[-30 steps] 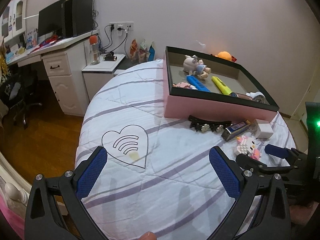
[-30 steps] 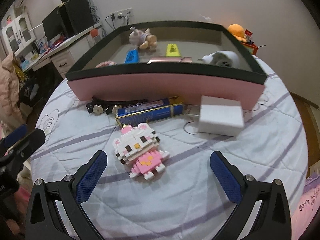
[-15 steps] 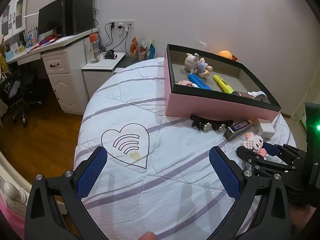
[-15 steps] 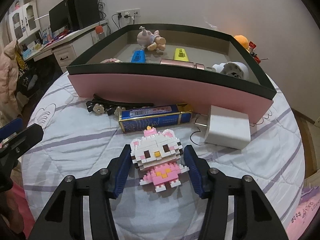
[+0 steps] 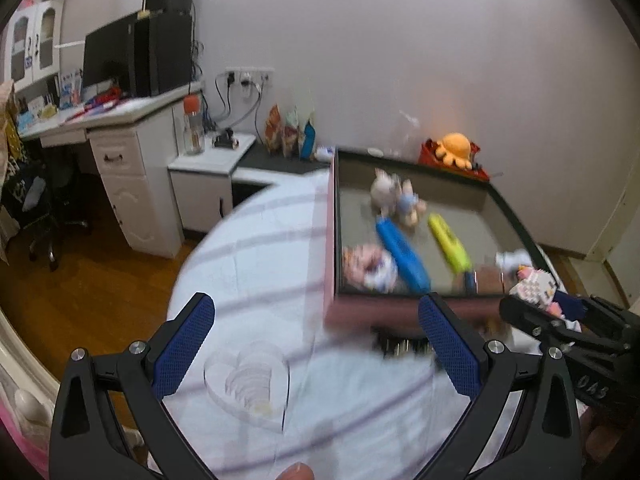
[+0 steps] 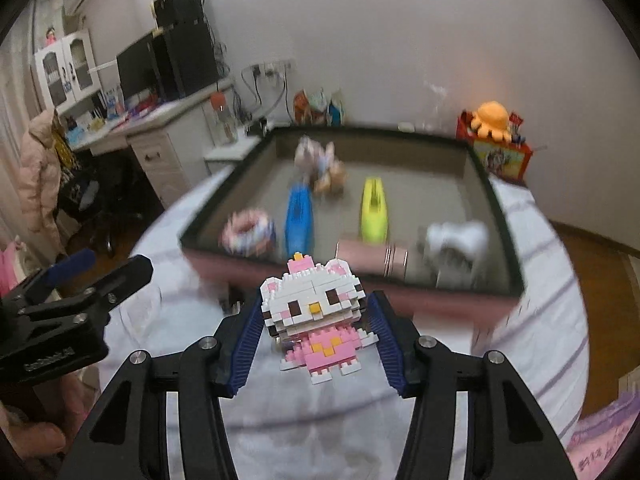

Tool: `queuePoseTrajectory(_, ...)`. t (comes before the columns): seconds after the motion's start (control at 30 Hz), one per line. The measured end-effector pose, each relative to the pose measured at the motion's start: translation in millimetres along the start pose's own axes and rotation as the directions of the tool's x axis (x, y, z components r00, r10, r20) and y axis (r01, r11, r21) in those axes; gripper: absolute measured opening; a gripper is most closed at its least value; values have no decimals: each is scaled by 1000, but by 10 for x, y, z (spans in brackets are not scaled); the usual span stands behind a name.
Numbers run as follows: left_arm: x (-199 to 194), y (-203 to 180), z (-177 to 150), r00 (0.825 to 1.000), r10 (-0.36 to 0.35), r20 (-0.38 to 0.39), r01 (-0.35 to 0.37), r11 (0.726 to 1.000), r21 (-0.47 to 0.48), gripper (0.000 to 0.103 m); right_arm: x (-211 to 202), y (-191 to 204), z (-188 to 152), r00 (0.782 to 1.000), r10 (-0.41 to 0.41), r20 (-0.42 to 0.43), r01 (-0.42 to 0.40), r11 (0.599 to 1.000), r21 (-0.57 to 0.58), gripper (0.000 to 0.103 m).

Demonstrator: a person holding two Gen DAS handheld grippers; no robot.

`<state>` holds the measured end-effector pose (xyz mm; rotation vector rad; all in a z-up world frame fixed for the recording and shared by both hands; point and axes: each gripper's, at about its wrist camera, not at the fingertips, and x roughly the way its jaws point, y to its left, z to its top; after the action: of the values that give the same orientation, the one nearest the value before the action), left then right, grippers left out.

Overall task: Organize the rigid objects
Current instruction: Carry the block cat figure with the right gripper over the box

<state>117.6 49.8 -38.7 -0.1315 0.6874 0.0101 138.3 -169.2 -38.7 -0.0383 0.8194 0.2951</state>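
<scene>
The pink-and-white brick-built cat figure (image 6: 316, 320), previously lying on the striped bedspread (image 6: 532, 344), is now clamped in the right gripper (image 6: 314, 344) and raised before the pink-walled tray (image 6: 432, 304); placement is judged next. Inside are noted a blue marker (image 6: 298, 216), a yellow highlighter (image 6: 374, 210) and a plush toy (image 6: 318, 164). The left gripper (image 5: 316, 348) is held wide, empty.

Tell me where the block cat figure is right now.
The block cat figure is clamped in the right gripper, raised above the bed just in front of the pink tray's near wall.

Tray (image 6: 496, 200) contents and bedspread (image 5: 256, 248) motion-blurred.
</scene>
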Motion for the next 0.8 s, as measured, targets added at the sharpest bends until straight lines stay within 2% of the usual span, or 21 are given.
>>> queuePoseTrajectory(0.13,163,-121,267,1000,17,24,-17,1000,17,103,140,-212,402,1000,-15,24,14,1000,17,54)
queuePoseTrajectory(0.33,636,-442,507,999,22,-29,-20,997,80,103,619,-545,720,999,-40,-37,42,997,59,54)
queuePoseTrajectory(0.57,1030,-643,574,996,32,-80,-23,994,108,103,1040,-801,800,989,-81,-120,92,992,84,54)
queuePoseTrajectory(0.8,1188,-623,554,992,30,-120,-20,996,85,103,1145,-875,760,985,-82,-149,99,989,109,57)
